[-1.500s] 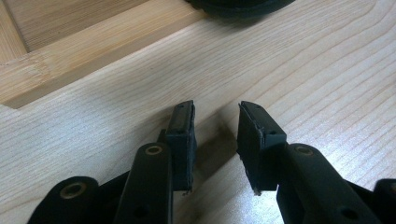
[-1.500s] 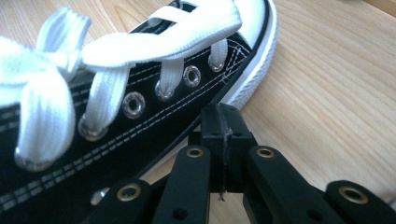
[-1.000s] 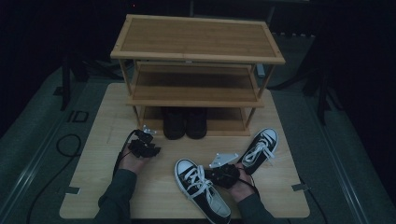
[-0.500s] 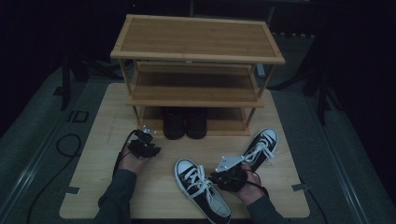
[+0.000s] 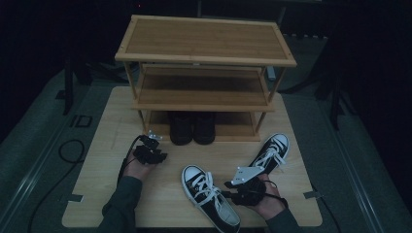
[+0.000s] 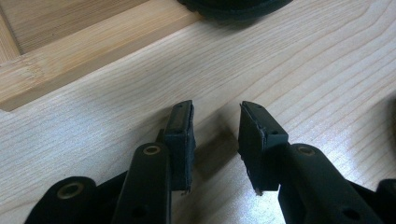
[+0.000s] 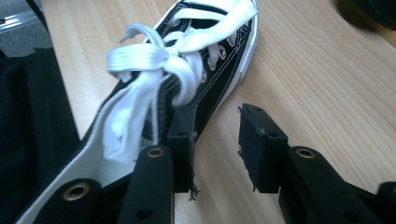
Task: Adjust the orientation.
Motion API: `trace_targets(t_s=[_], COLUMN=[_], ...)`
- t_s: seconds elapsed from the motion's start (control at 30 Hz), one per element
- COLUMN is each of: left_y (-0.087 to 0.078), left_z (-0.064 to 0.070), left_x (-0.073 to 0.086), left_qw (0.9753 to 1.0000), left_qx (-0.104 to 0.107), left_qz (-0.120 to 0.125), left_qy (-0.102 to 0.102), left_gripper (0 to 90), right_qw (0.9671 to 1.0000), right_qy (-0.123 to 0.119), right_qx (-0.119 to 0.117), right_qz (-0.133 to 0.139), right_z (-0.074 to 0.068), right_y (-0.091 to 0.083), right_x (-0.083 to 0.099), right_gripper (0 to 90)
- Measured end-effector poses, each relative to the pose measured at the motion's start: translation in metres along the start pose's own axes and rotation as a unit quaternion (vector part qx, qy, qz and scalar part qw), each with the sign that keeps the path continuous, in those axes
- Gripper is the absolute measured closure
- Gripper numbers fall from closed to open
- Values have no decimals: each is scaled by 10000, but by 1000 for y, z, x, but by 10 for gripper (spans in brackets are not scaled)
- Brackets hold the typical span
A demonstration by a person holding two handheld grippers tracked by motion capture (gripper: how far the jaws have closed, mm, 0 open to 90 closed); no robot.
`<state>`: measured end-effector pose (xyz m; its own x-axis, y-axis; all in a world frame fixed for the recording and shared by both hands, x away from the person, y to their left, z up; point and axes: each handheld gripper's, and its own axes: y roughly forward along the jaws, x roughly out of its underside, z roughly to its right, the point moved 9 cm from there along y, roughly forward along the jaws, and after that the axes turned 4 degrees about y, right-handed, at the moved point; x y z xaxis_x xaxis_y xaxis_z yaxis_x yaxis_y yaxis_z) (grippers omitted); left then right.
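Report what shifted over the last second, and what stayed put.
The right tool moved left toward the near sneaker; its jaws stand open beside the shoe's side and grip nothing. The left tool, the far sneaker, the dark shoes and the rack stayed put.

Black tongs point(image 7: 217, 144), brass rivets, dark sleeves point(image 5: 121, 201)
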<state>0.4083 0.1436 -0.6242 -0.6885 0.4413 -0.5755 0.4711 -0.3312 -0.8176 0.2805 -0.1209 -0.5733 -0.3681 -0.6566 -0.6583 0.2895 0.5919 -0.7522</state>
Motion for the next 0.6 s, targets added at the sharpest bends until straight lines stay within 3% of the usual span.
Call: trace_targets(t_s=[0.27,0.43,0.53,0.6], left_y=[0,0,0,0], left_z=[1,0,0,0], left_x=[0,0,0,0], left_qw=[10000,10000,10000,10000], left_qx=[4,20,16,17], left_qz=[35,29,25,19], left_qy=[-4,-3,-3,-3], left_gripper=[646,644,641,640], right_qw=[10000,9999,9998,9999], right_qy=[-26,-25,-47,-60], right_qx=[10,-122,-161,-63], right_qz=[87,115,58,-61], right_z=[-9,-16,-20,-21], right_y=[-13,-17,-15,-11], right_x=[-3,-3,-1,0], right_gripper=[608,570,564,564])
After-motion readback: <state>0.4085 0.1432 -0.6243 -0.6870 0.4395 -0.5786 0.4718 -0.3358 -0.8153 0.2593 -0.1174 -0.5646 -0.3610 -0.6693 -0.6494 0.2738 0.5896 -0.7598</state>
